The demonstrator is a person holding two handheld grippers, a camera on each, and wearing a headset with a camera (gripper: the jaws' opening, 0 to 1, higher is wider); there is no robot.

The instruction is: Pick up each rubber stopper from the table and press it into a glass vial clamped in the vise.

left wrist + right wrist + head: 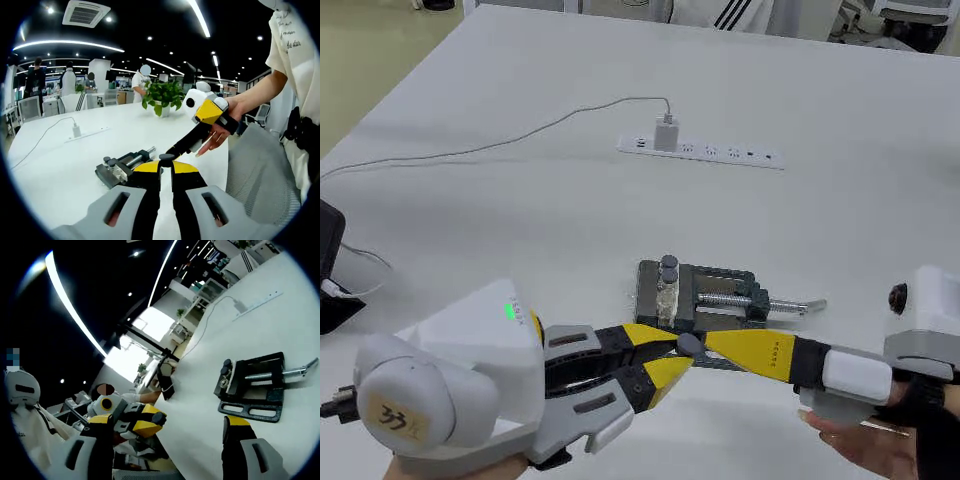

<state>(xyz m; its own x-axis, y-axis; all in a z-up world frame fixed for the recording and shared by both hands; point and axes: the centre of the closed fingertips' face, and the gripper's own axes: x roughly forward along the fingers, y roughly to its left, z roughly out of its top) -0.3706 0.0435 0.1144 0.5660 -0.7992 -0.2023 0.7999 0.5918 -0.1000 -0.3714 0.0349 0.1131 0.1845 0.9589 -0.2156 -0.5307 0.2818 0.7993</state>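
A small grey rubber stopper sits at the tip of my left gripper, whose yellow jaws are shut on it; it also shows as a dark cap in the left gripper view. My right gripper reaches in from the right, open, its jaws spread on either side of the stopper. Just beyond stands the black vise holding glass vials with grey stoppers on top. Both grippers hover in front of the vise.
A white power strip with a plugged charger and a long cable lies farther back on the white table. A black device sits at the left edge. The vise handle sticks out to the right.
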